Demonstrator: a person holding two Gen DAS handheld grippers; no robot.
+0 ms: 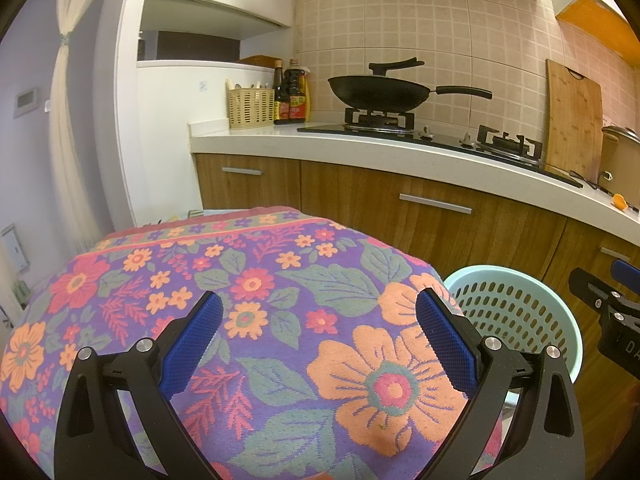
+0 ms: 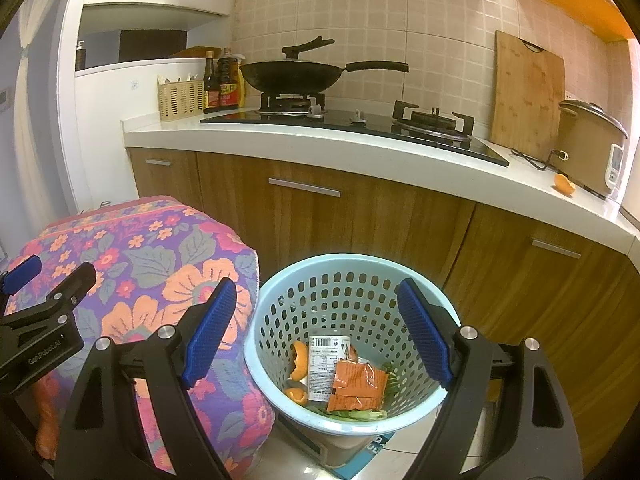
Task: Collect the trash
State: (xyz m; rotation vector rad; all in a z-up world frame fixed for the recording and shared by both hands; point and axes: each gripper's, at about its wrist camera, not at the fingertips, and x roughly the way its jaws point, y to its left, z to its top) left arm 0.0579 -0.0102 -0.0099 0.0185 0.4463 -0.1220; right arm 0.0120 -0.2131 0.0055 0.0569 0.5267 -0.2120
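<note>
peel [image 2: 565,186]: on counter [image 2: 360,148] by cooker, well apart from bin [image 2: 344,276]; light, soft, slick; pinch across the rim
right gripper [image 2: 316,336]: jaws apart, empty, above bin
left gripper [image 1: 320,344]: jaws apart, empty

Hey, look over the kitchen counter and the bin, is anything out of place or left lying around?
One thing stands out: an orange peel lies loose on the white countertop, beside the rice cooker. It looks like leftover trash, since similar peels already sit in the light blue basket with an orange packet. Nothing looks spilled or damaged.
</note>
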